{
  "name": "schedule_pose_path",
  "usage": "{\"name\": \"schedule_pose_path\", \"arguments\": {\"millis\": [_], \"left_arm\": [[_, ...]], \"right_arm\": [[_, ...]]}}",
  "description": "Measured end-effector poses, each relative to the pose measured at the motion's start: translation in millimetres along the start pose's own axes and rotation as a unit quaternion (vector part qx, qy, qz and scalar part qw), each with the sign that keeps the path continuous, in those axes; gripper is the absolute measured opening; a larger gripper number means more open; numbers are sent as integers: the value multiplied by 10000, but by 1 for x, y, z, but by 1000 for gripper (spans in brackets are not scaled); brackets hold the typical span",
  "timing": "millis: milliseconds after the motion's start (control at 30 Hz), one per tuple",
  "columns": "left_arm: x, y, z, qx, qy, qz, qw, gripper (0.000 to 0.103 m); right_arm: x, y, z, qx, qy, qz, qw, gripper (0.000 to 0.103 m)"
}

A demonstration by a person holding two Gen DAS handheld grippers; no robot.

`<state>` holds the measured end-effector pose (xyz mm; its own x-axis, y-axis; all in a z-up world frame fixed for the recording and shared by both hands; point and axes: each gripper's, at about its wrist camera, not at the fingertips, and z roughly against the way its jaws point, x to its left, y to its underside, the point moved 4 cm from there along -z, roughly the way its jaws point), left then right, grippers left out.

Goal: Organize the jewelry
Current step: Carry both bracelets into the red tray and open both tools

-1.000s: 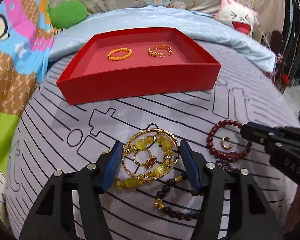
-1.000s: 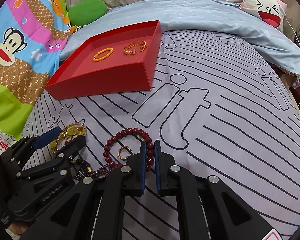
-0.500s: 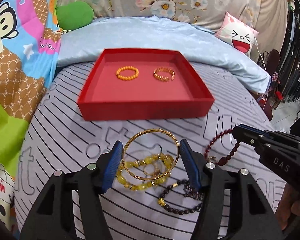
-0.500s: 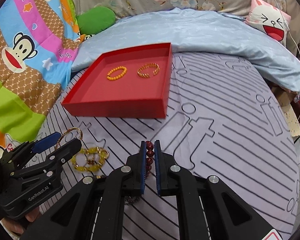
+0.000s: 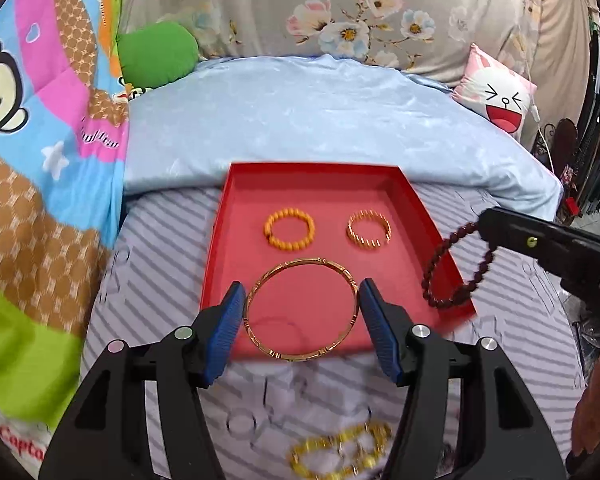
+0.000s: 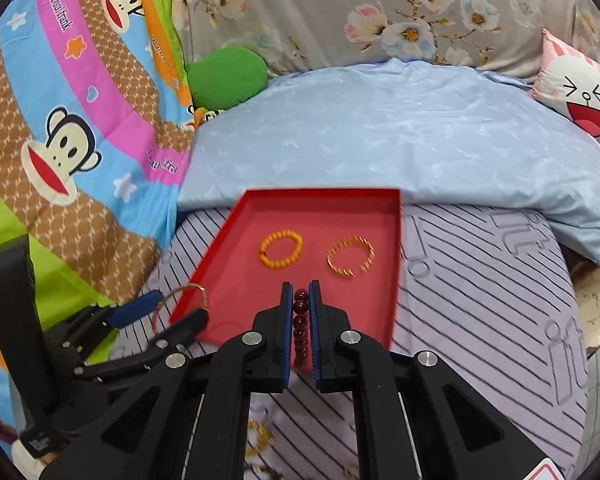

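My left gripper is shut on a thin gold bangle, held in the air over the near part of the red tray. My right gripper is shut on a dark red bead bracelet, which hangs from it at the tray's right edge as the bead bracelet in the left wrist view. In the tray lie an orange bead bracelet and a gold cuff bracelet. A yellow bead bracelet stays on the sheet below, blurred.
The tray rests on a striped lilac sheet. A light blue quilt lies behind it, a cartoon monkey blanket at the left, a green cushion and a pink face pillow at the back.
Both grippers have lifted their bracelets off the sheet and carried them up and forward to the tray. The yellow bead bracelet and the other pieces stayed behind on the sheet.
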<state>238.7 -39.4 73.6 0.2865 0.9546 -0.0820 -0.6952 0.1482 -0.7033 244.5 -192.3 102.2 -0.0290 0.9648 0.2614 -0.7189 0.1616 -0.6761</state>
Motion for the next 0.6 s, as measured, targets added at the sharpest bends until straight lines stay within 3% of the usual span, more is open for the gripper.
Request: {"name": "schedule_pose_path", "arguments": {"millis": [133, 333, 600], "left_arm": [[4, -16, -30, 106, 11, -15, 9999, 56], [8, -9, -83, 537, 26, -36, 9985, 56], [8, 6, -113, 736, -119, -155, 9971, 56]], "right_arm": [[-5, -6, -42, 278, -242, -159, 9992, 8], [-32, 22, -105, 979, 162, -195, 9949, 7], [-45, 32, -122, 989, 869, 350, 9907, 7]]}}
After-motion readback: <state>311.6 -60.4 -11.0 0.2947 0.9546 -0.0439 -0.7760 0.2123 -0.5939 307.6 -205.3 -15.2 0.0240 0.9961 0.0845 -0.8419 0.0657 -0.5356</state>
